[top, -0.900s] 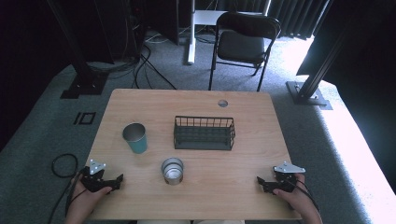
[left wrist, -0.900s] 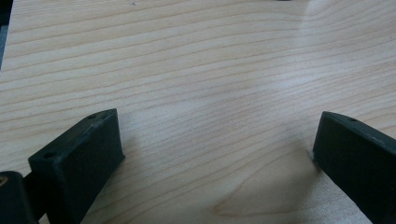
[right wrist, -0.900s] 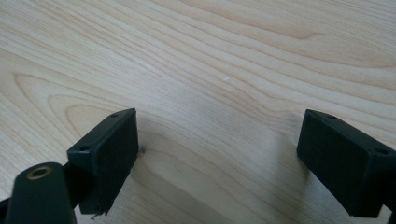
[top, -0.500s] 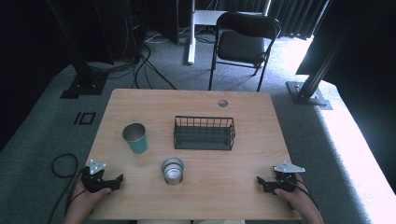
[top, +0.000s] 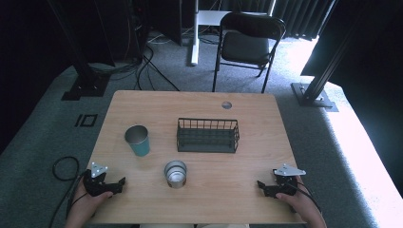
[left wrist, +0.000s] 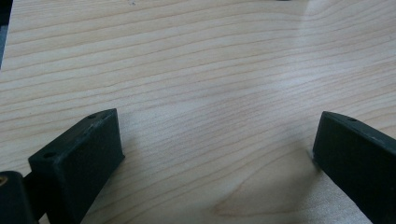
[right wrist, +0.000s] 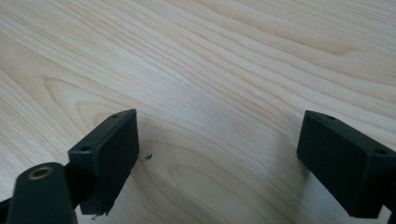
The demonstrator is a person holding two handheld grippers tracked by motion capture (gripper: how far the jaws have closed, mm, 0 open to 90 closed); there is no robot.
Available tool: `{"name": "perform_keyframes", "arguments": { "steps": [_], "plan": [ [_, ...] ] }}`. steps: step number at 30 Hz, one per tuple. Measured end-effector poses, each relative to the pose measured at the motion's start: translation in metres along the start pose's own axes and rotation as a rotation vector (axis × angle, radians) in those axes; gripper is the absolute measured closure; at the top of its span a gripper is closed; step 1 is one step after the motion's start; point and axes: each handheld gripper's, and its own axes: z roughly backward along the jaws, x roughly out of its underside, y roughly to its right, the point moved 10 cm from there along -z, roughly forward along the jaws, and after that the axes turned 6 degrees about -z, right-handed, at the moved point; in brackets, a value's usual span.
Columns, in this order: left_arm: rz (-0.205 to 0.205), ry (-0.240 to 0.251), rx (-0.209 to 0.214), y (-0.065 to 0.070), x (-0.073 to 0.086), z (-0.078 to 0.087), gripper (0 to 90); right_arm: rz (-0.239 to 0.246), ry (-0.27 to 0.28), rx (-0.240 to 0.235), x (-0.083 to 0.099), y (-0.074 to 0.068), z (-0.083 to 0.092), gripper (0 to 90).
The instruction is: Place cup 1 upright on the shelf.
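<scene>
My left gripper (top: pixel 119 183) rests on the wooden table (top: pixel 199 107) near its front left corner, held by a hand. In the left gripper view the left gripper (left wrist: pixel 217 140) has its black jaws wide apart over bare wood, so it is open. My right gripper (top: pixel 261 185) lies near the front right corner, also held by a hand. The right gripper (right wrist: pixel 219 140) in its own view is open too, with only wood grain between the jaws. A teal cup (top: pixel 138 140), a short metal cup (top: pixel 175 174) and a dark wire basket (top: pixel 207 135) stand mid-table.
A small round grommet hole (top: pixel 226 105) sits near the table's far edge. A black folding chair (top: pixel 249 43) stands beyond the table. Cables (top: pixel 62 166) lie on the grey carpet to the left, and a dark frame post (top: pixel 328 61) rises at the right.
</scene>
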Motion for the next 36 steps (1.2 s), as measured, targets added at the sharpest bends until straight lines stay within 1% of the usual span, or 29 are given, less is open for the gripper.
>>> {"name": "perform_keyframes", "arguments": {
  "steps": [1,2,4,6,7,11,14,15,17,18,20,22,23,24,25,27,28,29,32,36],
  "plan": [
    [0.000,0.000,0.000,0.000,0.000,0.000,2.2,0.004,-0.003,-0.009,-0.003,-0.005,-0.003,12.5],
    [0.000,0.000,0.000,0.000,0.000,0.000,2.2,0.004,-0.003,-0.009,-0.003,-0.005,-0.003,12.5],
    [0.000,0.000,0.000,0.000,0.000,0.000,2.2,0.007,-0.001,-0.021,-0.006,-0.010,-0.006,12.5],
    [0.000,0.000,0.000,0.000,0.000,0.000,2.2,0.021,-0.002,-0.027,-0.010,-0.015,-0.009,12.5],
    [0.000,0.000,0.000,0.000,0.000,0.000,2.2,0.021,-0.002,-0.027,-0.010,-0.015,-0.009,12.5],
    [0.000,0.000,0.000,0.000,0.000,0.000,2.2,0.050,0.005,-0.054,-0.020,-0.028,-0.015,12.6],
    [0.000,0.000,0.000,0.000,0.000,0.000,2.2,0.056,0.009,-0.061,-0.024,-0.032,-0.017,13.2],
    [0.000,0.000,0.000,0.000,0.000,0.000,2.2,0.063,0.014,-0.069,-0.028,-0.037,-0.019,13.2],
    [0.000,0.000,0.000,0.000,0.000,0.000,2.2,0.075,0.012,-0.071,-0.030,-0.040,-0.021,13.3],
    [0.000,0.000,0.000,0.000,0.000,0.000,2.2,0.075,0.012,-0.071,-0.030,-0.040,-0.021,13.3],
    [0.000,0.000,0.000,0.000,0.000,0.000,2.2,0.082,0.013,-0.082,-0.035,-0.047,-0.025,13.3],
    [0.000,0.000,0.000,0.000,0.000,0.000,2.2,0.080,0.017,-0.089,-0.036,-0.049,-0.026,13.3],
    [0.000,0.000,0.000,0.000,0.000,0.000,2.2,0.070,0.030,-0.105,-0.041,-0.054,-0.028,13.3],
    [0.000,0.000,0.000,0.000,0.000,0.000,2.2,0.073,0.032,-0.110,-0.042,-0.057,-0.029,13.3],
    [0.000,0.000,0.000,0.000,0.000,0.000,2.2,0.073,0.032,-0.110,-0.042,-0.057,-0.029,13.3],
    [0.000,0.000,0.000,0.000,0.000,0.000,2.2,0.088,0.028,-0.123,-0.045,-0.064,-0.033,13.3],
    [0.000,0.000,0.000,0.000,0.000,0.000,2.2,0.088,0.028,-0.123,-0.045,-0.064,-0.033,13.3],
    [0.000,0.000,0.000,0.000,0.000,0.000,2.2,0.105,0.025,-0.130,-0.046,-0.069,-0.036,13.3],
    [0.000,0.000,0.000,0.000,0.000,0.000,2.2,0.113,0.021,-0.136,-0.048,-0.072,-0.038,13.3],
    [0.000,0.000,0.000,0.000,0.000,0.000,2.2,0.135,0.026,-0.158,-0.054,-0.083,-0.042,13.3]
  ]
}}
